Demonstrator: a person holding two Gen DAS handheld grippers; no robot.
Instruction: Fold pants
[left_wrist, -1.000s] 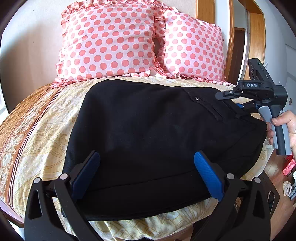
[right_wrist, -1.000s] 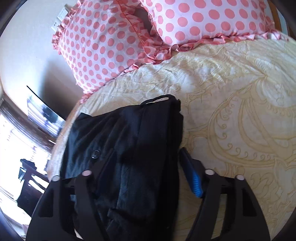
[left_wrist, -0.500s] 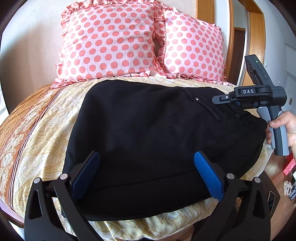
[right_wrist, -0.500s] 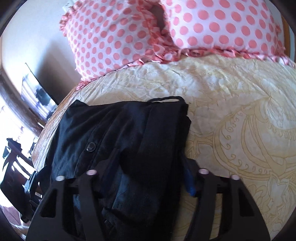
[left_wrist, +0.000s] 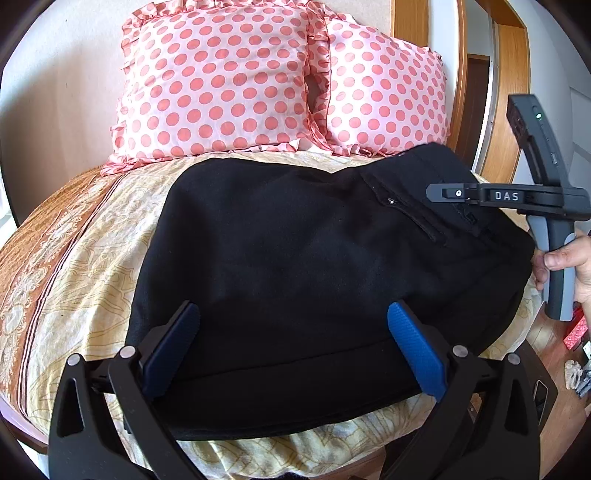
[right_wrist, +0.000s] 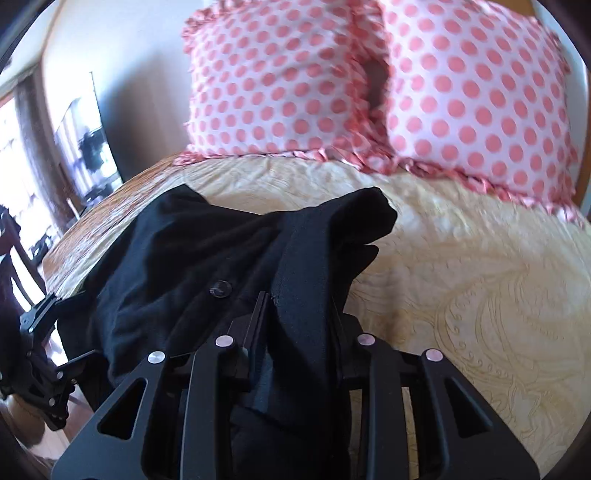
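Observation:
Black pants (left_wrist: 295, 258) lie folded across the bed, waistband end to the right. My left gripper (left_wrist: 291, 314) hovers open over their near edge, blue pads wide apart and not pinching the cloth. My right gripper (left_wrist: 436, 192), held by a hand (left_wrist: 569, 258), reaches in from the right at the waistband. In the right wrist view its jaws are closing on a bunched fold of the pants (right_wrist: 177, 258), with cloth filling the gap at the right gripper (right_wrist: 297, 306). The waistband corner (right_wrist: 362, 210) stands lifted off the bedspread.
Two pink polka-dot pillows (left_wrist: 221, 85) (left_wrist: 384, 92) lean against the wall at the head of the bed. The yellow patterned bedspread (left_wrist: 74, 258) shows left of and beyond the pants. A wooden door frame (left_wrist: 513, 92) and floor clutter (left_wrist: 576, 369) are at the right.
The right gripper rolled level, pushed in over the waistband and narrowed its jaws on the cloth, raising that corner. The left gripper has stayed where it was, still open.

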